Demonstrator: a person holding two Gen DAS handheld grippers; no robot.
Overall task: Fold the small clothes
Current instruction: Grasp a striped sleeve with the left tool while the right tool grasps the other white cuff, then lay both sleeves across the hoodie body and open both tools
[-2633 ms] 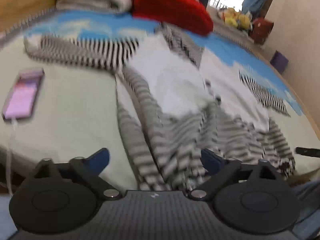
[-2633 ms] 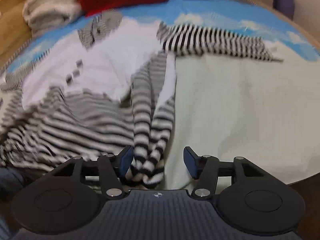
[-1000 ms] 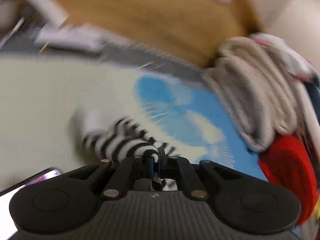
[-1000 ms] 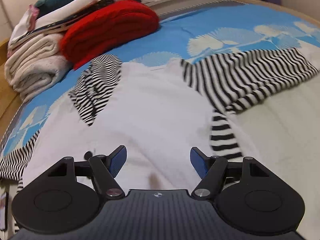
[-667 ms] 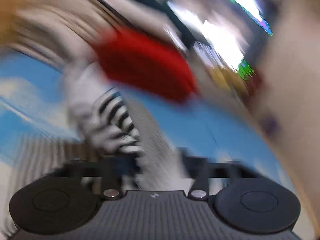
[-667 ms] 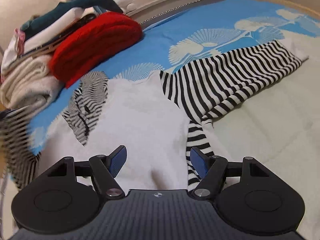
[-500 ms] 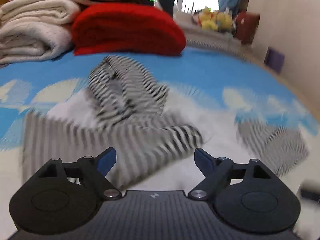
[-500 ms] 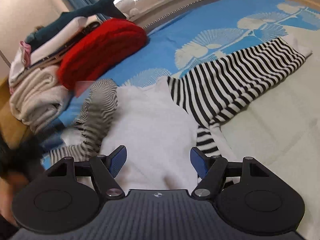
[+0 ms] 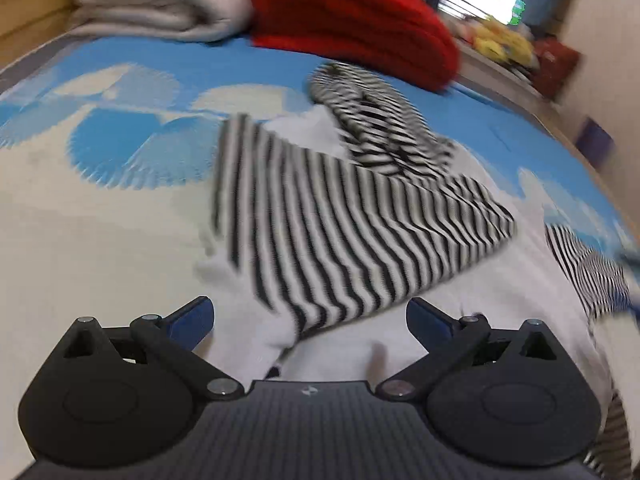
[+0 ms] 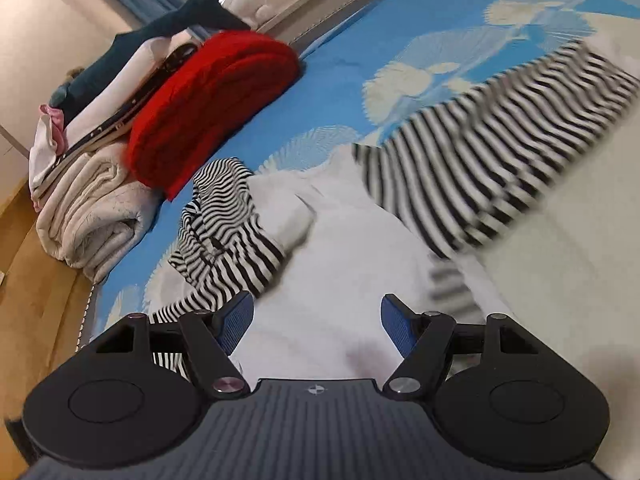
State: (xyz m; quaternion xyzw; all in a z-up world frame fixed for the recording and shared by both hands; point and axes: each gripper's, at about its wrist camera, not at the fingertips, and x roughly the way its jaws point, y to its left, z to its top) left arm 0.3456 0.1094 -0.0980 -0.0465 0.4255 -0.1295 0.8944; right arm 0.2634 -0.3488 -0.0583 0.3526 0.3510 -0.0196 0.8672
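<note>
Left wrist view: the left tool (image 9: 310, 316) has its blue pads spread apart, holding nothing. Just ahead, a black-and-white striped sleeve (image 9: 352, 232) lies folded across the white knit garment (image 9: 500, 300) on the blue patterned bed (image 9: 120, 128).

Right wrist view: the right tool (image 10: 316, 320) gapes wide over the white garment (image 10: 340, 272); the other striped sleeve (image 10: 500, 140) stretches ahead-right, and a red folded blanket (image 10: 212, 100) sits ahead-left.

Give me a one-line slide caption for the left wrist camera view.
Open left gripper above a white garment whose striped sleeve lies folded across it, on a blue-patterned bed.
</note>
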